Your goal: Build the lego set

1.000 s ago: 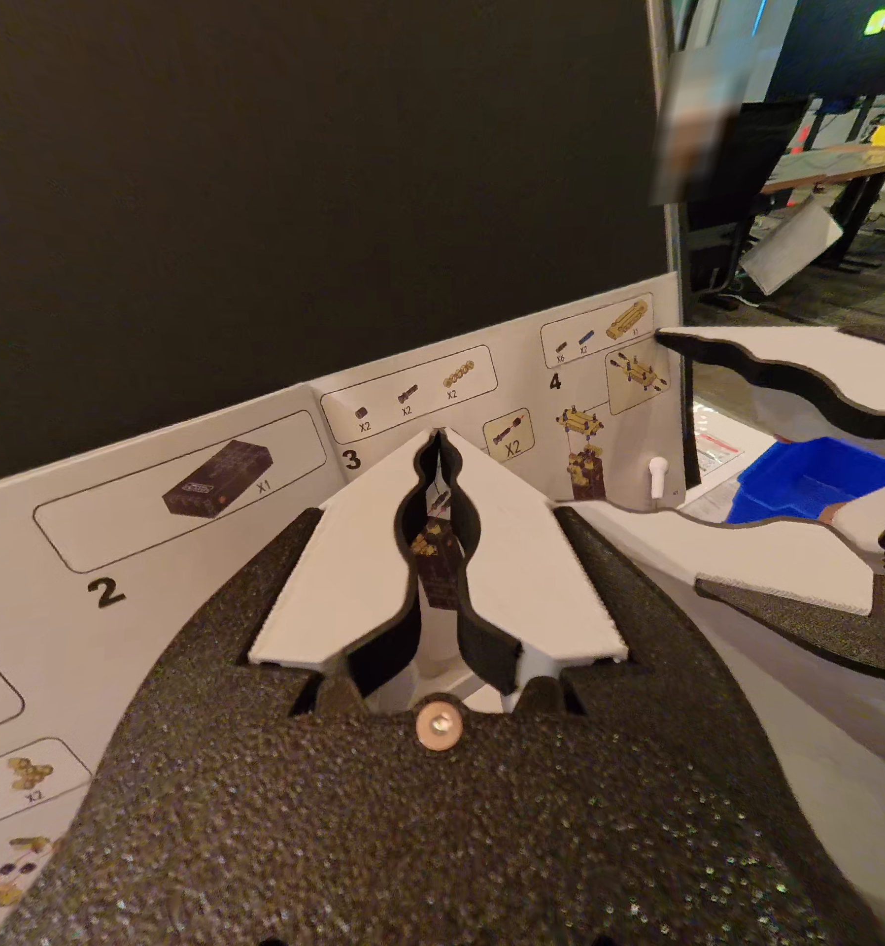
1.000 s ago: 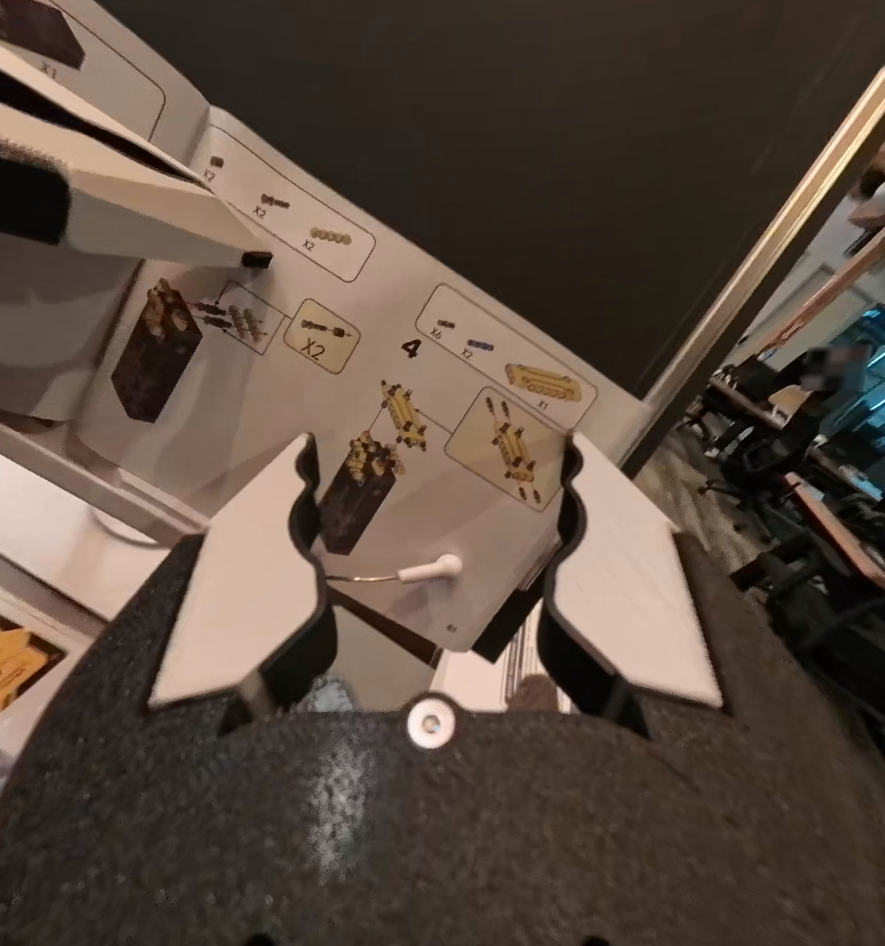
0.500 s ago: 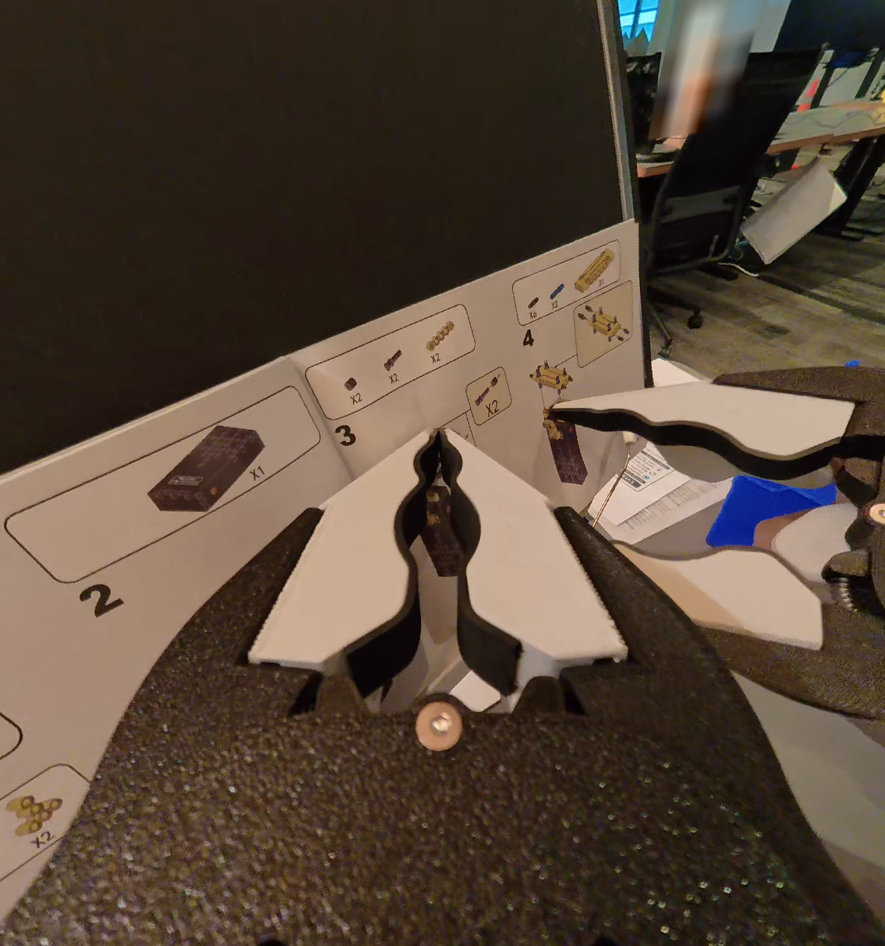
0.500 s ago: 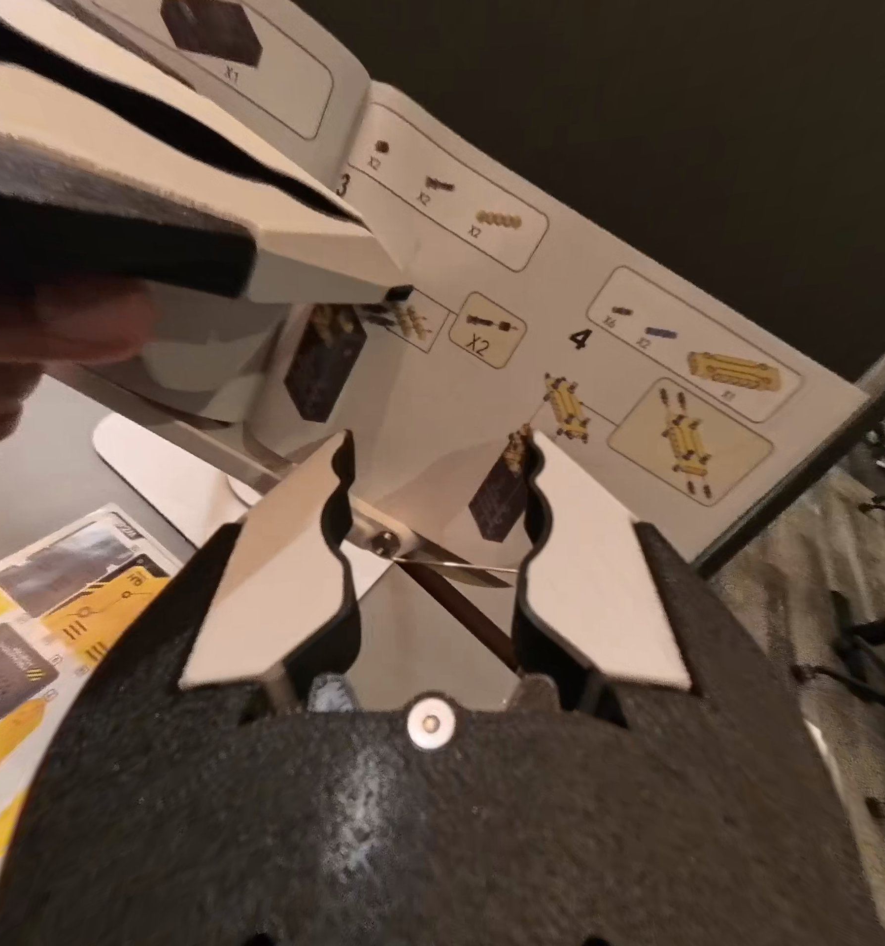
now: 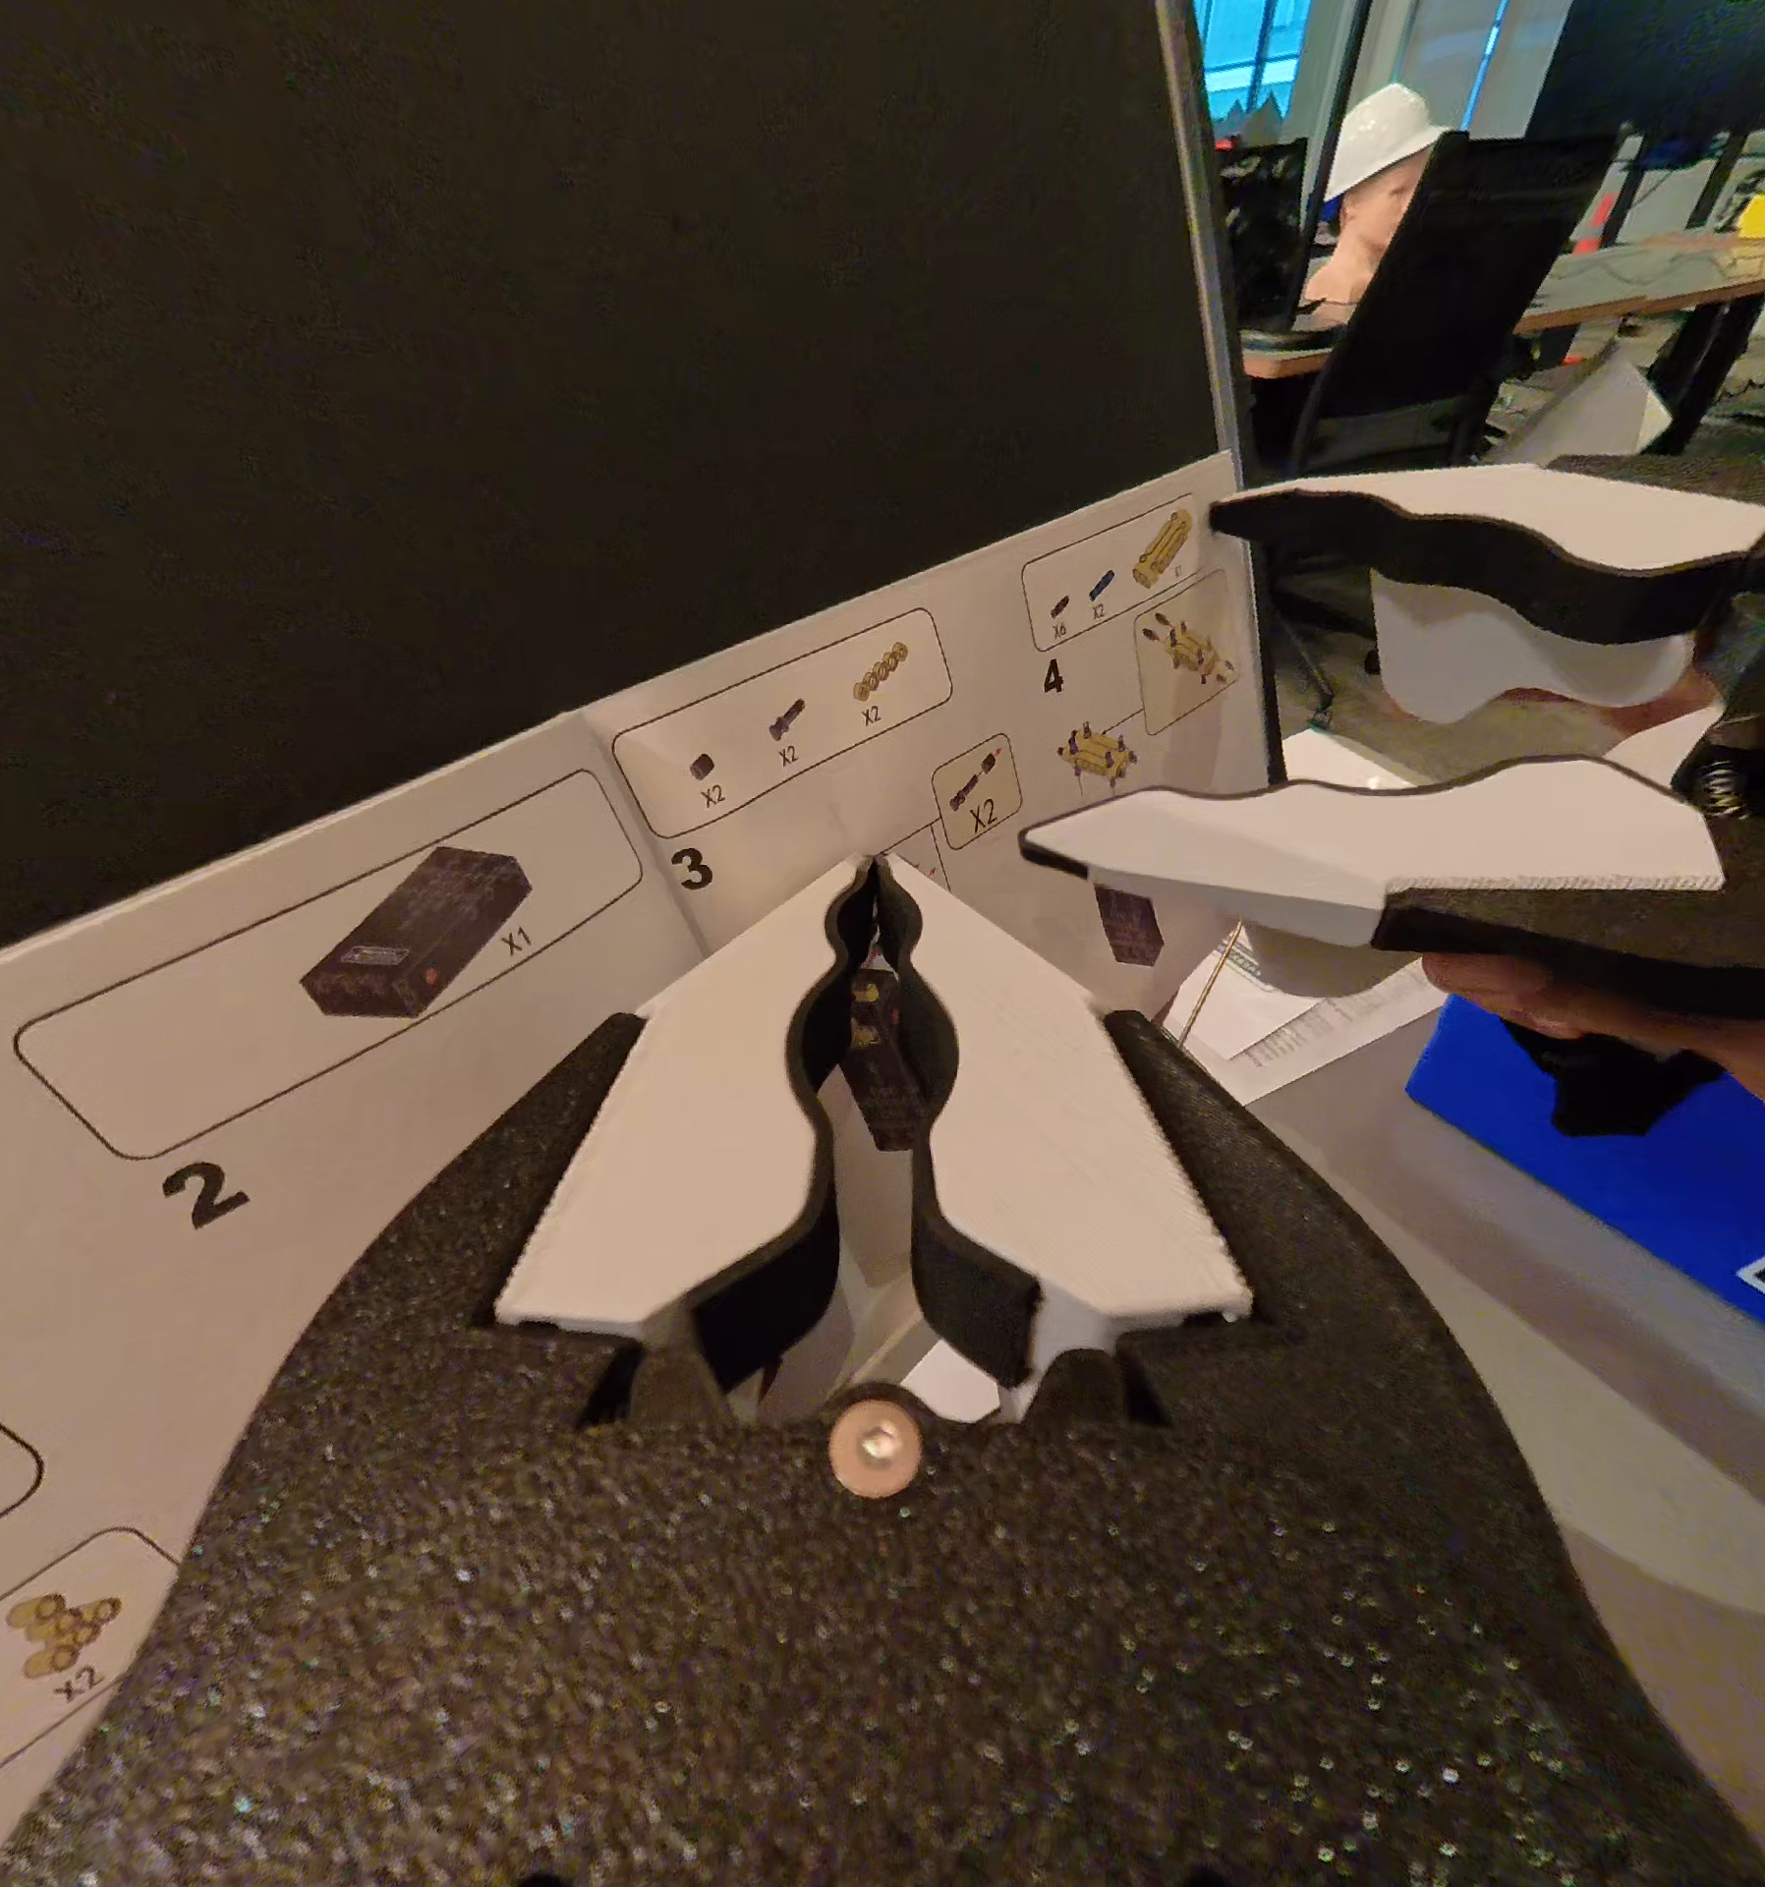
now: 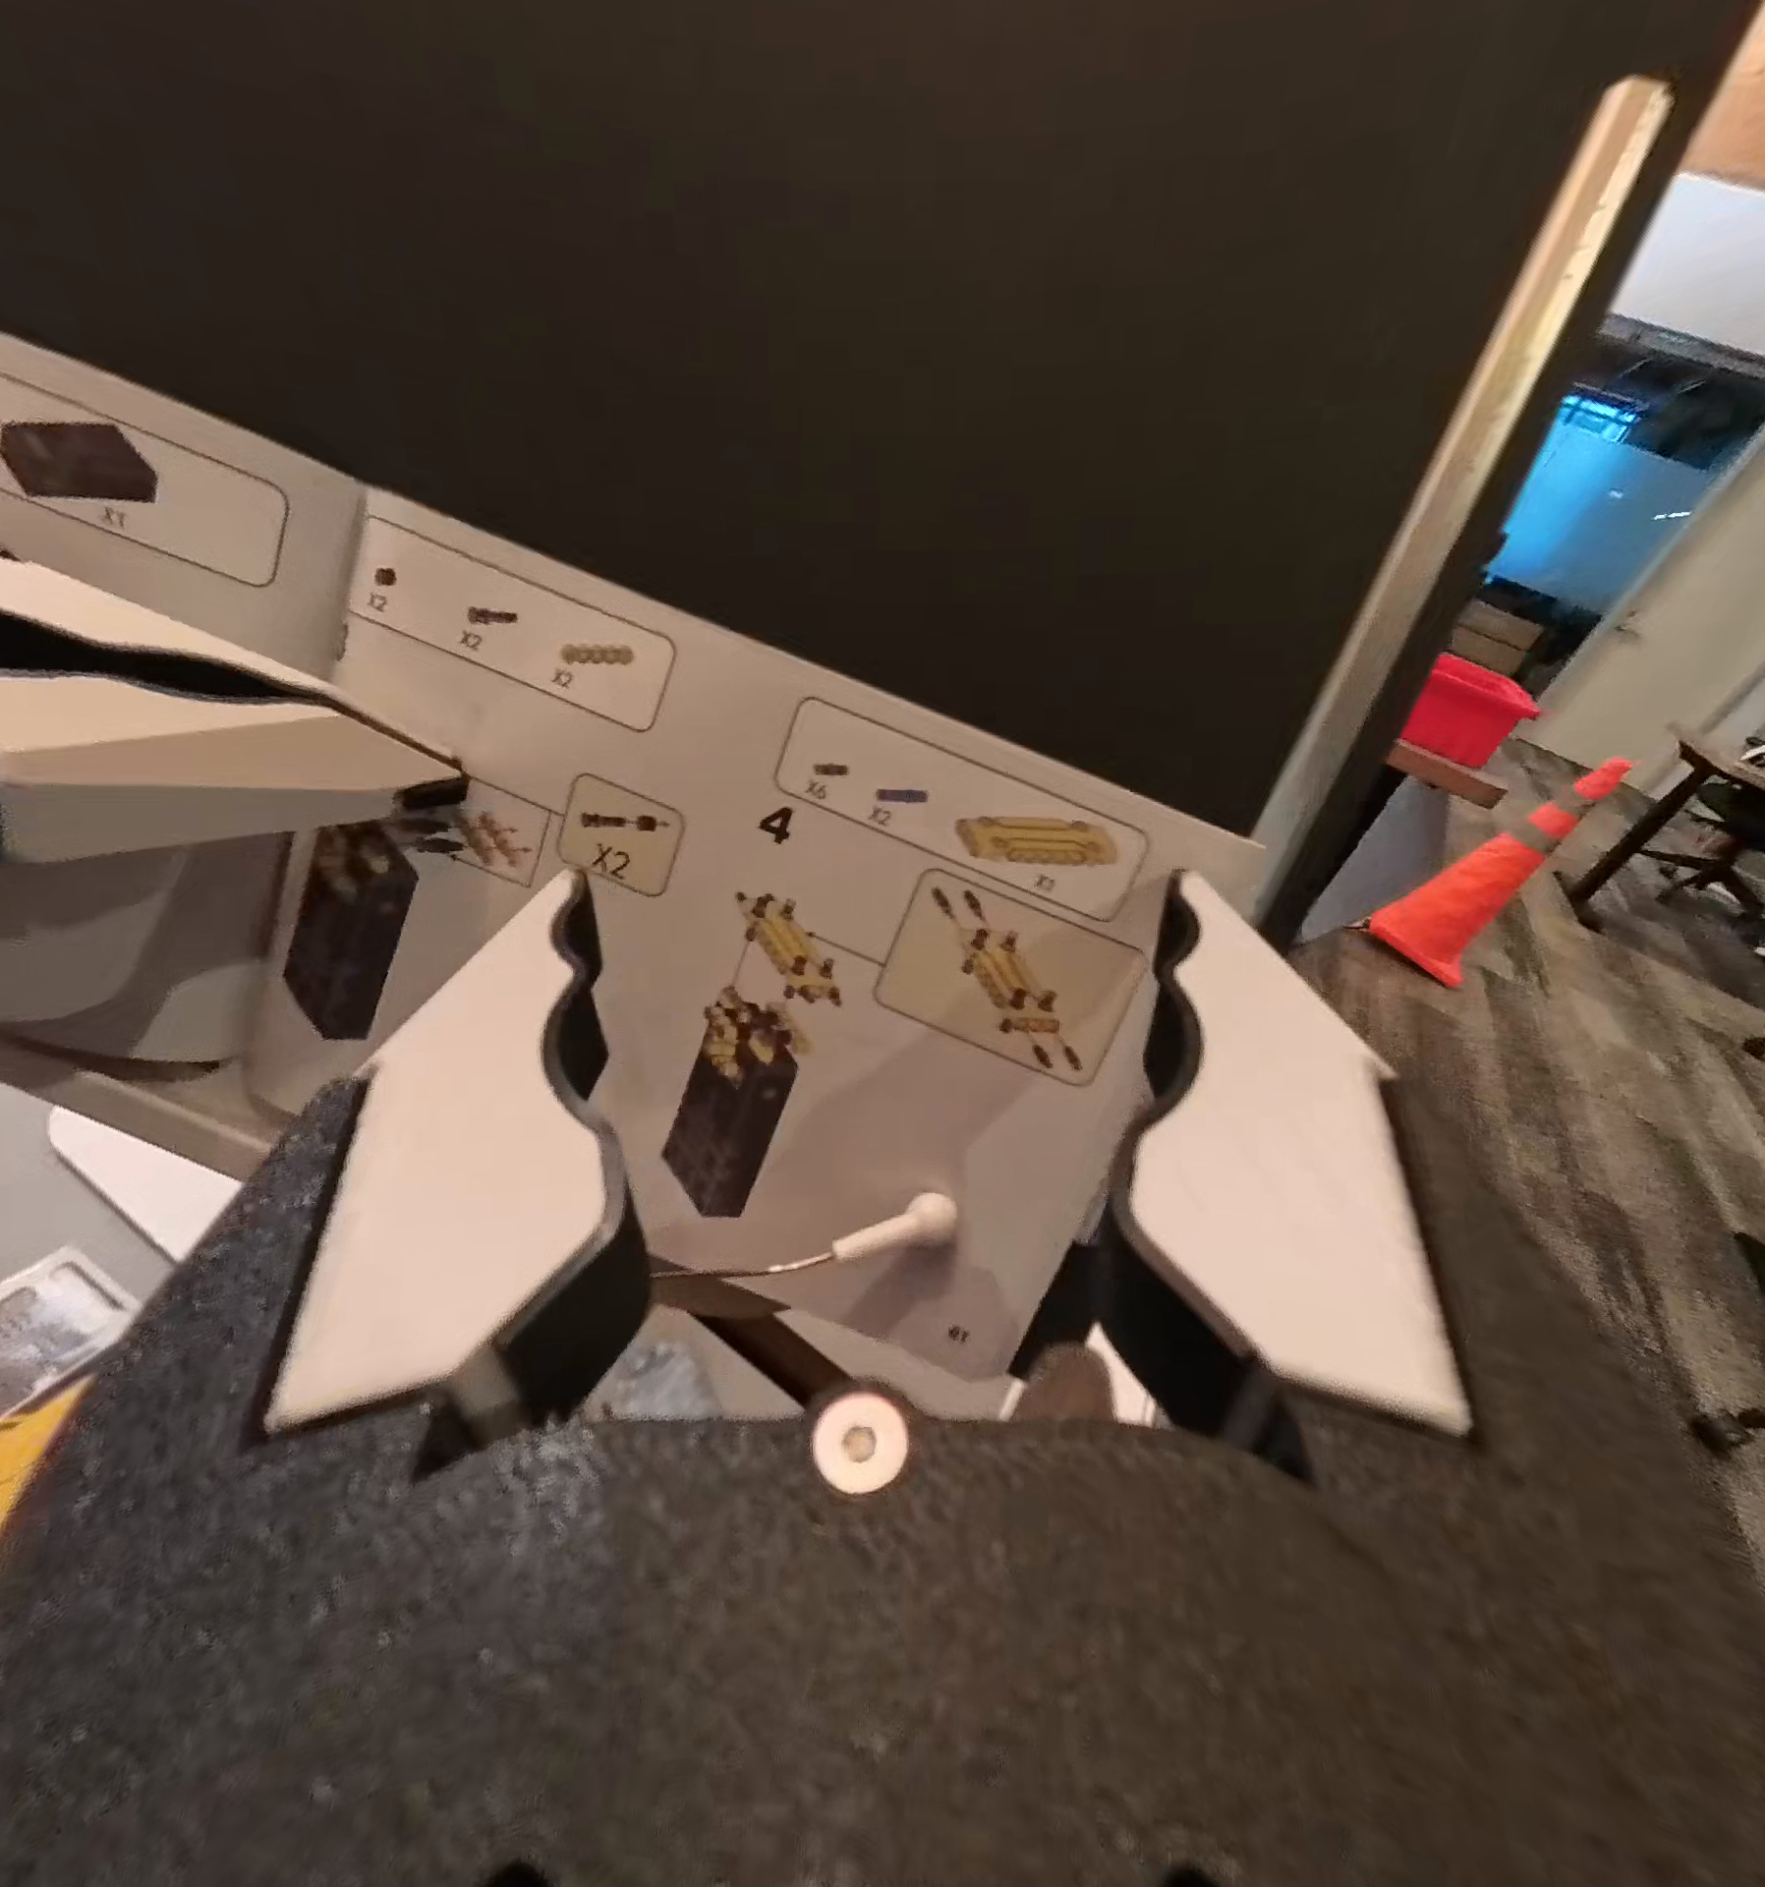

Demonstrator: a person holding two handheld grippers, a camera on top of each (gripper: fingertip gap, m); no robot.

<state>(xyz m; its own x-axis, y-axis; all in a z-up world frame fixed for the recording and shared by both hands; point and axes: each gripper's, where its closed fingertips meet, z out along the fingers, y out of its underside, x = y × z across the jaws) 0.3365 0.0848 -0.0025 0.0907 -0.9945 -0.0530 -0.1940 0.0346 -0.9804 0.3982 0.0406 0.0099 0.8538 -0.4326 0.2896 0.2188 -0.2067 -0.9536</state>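
A white instruction sheet (image 5: 347, 1021) with numbered build pictures stands upright against a black panel; it also shows in the right wrist view (image 6: 858, 776). My left gripper (image 5: 873, 868) is shut, its tips just in front of the sheet's middle pictures, with nothing seen between them. In the right wrist view it (image 6: 429, 786) reaches in from the left. My right gripper (image 6: 876, 899) is open and empty, facing the sheet's right part. In the left wrist view it (image 5: 1118, 679) hangs beside the sheet's right edge, held by a hand (image 5: 1573, 1001).
A white-tipped wire (image 6: 899, 1225) rests on the sheet's lower right. A blue bin (image 5: 1624, 1174) and papers (image 5: 1297, 1011) lie on the grey table at right. A yellow leaflet (image 6: 0, 1430) lies at left. Beyond are an orange cone (image 6: 1471, 899), chairs and a person in a white hard hat (image 5: 1369, 133).
My right gripper has opened wider and swung right and back from the sheet; in the left wrist view it sits higher. My left gripper stays shut and has barely moved.
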